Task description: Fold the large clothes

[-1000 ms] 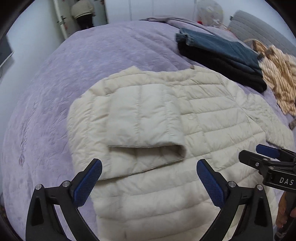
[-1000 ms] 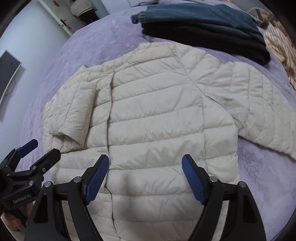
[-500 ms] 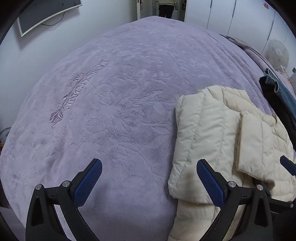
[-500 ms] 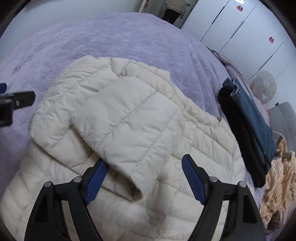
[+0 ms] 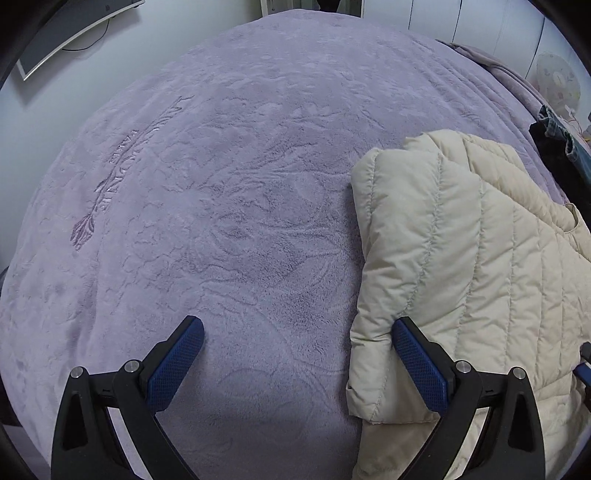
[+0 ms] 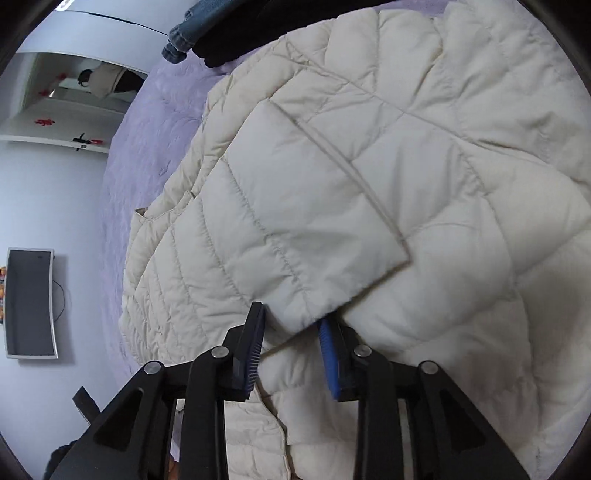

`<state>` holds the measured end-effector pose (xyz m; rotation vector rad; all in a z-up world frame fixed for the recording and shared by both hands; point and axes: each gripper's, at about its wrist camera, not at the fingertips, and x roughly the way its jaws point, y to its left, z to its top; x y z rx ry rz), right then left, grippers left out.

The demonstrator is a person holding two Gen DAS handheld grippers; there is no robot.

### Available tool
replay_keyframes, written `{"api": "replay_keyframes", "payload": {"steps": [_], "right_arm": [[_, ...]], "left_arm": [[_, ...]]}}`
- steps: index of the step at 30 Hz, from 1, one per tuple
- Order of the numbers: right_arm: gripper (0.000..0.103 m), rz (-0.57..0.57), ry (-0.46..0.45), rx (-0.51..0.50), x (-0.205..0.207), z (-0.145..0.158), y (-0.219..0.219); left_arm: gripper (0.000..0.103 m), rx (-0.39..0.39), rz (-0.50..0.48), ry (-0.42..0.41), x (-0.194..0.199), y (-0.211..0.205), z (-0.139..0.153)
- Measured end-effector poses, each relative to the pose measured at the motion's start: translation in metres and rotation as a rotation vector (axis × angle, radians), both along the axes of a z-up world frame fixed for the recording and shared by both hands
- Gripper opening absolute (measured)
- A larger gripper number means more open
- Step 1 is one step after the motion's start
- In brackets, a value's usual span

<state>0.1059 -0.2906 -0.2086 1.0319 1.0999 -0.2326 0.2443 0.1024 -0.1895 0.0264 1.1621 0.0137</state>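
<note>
A cream quilted puffer jacket [image 6: 424, 155] lies on the purple bed cover, with one sleeve [image 6: 295, 221] folded across its front. In the right wrist view my right gripper [image 6: 291, 325] is closing its jaws, and the corner of the sleeve cuff sits between the pads and touches both. In the left wrist view the jacket [image 5: 461, 258] fills the right side. My left gripper [image 5: 293, 332] stands open over the bed cover beside it. Its right fingertip [image 5: 404, 332] rests against the jacket's folded side edge, and nothing lies between the pads.
The purple plush bed cover [image 5: 221, 203] spreads left of the jacket. Folded jeans [image 6: 192, 26] and a dark garment [image 6: 236, 40] lie beyond the collar. A monitor [image 6: 29, 302] hangs on the wall, and a person [image 6: 107, 79] stands in the doorway.
The left gripper swung from above the jacket to its side edge and sank closer. The right gripper rolled, came down onto the folded sleeve's cuff, and its jaws narrowed around it.
</note>
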Motion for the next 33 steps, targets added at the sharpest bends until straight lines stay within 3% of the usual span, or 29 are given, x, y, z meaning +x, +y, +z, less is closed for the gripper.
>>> {"api": "replay_keyframes", "payload": {"steps": [5, 9, 13, 15, 19, 24, 28, 33], "right_arm": [[0.036, 0.116, -0.014, -0.17, -0.013, 0.038, 0.014], [0.035, 0.232, -0.084, -0.301, 0.011, 0.067, 0.032], [0.035, 0.299, -0.076, -0.354, 0.046, 0.055, 0.04], [0.035, 0.314, -0.009, -0.401, 0.052, 0.035, 0.038], [0.029, 0.25, 0.058, -0.328, 0.04, 0.003, 0.019], [0.029, 0.273, 0.072, -0.356, 0.025, 0.0, 0.024], [0.029, 0.241, 0.088, -0.299, 0.013, 0.006, 0.022], [0.03, 0.271, -0.015, -0.435, 0.008, 0.041, 0.025]], "left_arm": [[0.102, -0.028, 0.05, -0.032, 0.011, 0.024, 0.02], [0.102, -0.023, 0.041, -0.034, 0.028, 0.016, 0.022], [0.102, 0.077, -0.014, -0.03, 0.036, -0.014, -0.001], [0.102, 0.115, -0.028, -0.02, 0.041, -0.021, -0.016], [0.102, 0.07, -0.019, -0.002, 0.046, -0.017, -0.025], [0.103, 0.083, -0.044, -0.008, 0.047, -0.015, -0.025], [0.102, 0.094, -0.035, -0.004, 0.046, -0.013, -0.014], [0.102, 0.035, 0.008, -0.071, 0.047, 0.003, 0.014]]}}
